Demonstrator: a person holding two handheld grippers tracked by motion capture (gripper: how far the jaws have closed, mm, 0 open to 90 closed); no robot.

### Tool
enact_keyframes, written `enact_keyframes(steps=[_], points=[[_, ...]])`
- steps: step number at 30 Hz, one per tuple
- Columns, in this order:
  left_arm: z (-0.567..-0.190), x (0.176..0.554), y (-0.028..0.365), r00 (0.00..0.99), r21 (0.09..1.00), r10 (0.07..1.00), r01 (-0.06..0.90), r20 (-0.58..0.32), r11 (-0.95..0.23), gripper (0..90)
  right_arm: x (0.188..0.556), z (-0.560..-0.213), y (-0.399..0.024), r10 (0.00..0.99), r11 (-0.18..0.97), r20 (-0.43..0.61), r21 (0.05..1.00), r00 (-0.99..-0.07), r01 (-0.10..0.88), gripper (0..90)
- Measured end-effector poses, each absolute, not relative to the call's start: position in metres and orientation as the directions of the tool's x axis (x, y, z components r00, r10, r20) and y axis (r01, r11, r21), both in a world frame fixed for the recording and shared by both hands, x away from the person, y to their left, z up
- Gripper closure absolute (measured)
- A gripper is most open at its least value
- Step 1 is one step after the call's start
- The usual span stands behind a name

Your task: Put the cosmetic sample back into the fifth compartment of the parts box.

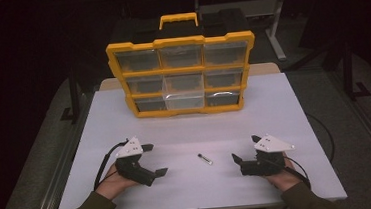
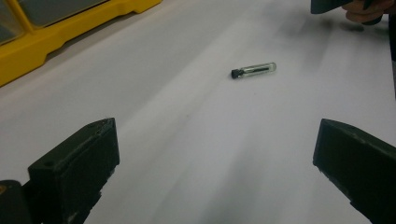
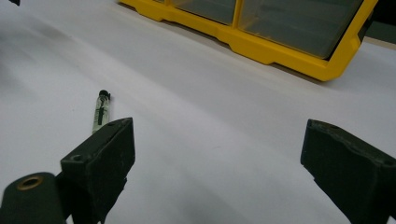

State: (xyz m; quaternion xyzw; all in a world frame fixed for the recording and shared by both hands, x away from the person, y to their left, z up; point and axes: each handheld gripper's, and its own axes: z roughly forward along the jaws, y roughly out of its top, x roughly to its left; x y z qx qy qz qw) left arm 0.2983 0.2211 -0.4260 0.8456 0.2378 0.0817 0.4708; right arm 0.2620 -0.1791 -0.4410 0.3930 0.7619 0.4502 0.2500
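A small clear glass vial (image 1: 204,158) with a black cap lies flat on the white table (image 1: 274,112), between my two grippers. My left gripper (image 1: 155,160) rests to its left, jaws wide open and empty. My right gripper (image 1: 244,148) sits to its right, also open with nothing in it. In the left gripper view the vial (image 2: 254,70) lies ahead, slightly right, beyond the open left gripper (image 2: 215,154). The right gripper view shows the vial (image 3: 102,112) just past the left jaw of the open right gripper (image 3: 215,158), outside the gap.
A yellow organizer case (image 1: 179,41) with clear drawers stands upright at the table's far middle; its bottom middle drawer (image 1: 184,100) looks pulled out a little. The case's edge appears as well in the left gripper view (image 2: 28,51) and the right gripper view (image 3: 280,46).
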Motion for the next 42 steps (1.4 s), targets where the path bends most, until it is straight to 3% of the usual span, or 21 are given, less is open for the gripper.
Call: enact_keyframes(steps=[42], points=[[-0.419,0.317,0.166,0.920,0.826,0.382,0.283,-0.090,-0.488,1.4,0.265,-0.442,-0.175,0.806,0.312,-0.026,0.868,-0.591,0.387,9.3]])
